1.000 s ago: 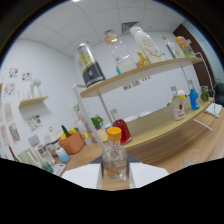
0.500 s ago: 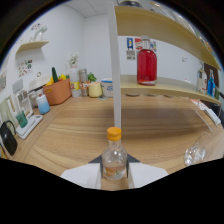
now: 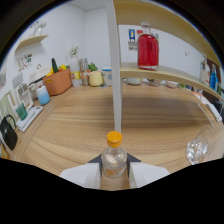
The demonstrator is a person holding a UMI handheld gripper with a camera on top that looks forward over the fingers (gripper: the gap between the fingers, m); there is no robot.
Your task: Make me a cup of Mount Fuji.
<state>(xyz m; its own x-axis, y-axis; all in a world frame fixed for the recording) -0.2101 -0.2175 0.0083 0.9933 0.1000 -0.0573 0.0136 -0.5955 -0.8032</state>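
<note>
A small clear bottle with an orange cap (image 3: 113,156) stands upright between my gripper's (image 3: 114,172) two white fingers (image 3: 85,174), which press on its sides. I hold it over a wooden counter (image 3: 75,130). A clear glass (image 3: 202,146) stands on the counter just ahead and to the right of the fingers. Beyond it, a shelf (image 3: 170,74) carries a large jar of red liquid (image 3: 148,49).
A white post (image 3: 114,70) rises from the counter straight ahead. Along the back wall stand an orange basket (image 3: 58,80), a yellow cup (image 3: 95,77), tins and a blue cup (image 3: 43,93). A dark kettle (image 3: 9,132) and a tray sit at the left.
The view swung from the shelves down to the counter, then drew a little closer. The bottle stays gripped between the fingers. The glass at the right now shows larger.
</note>
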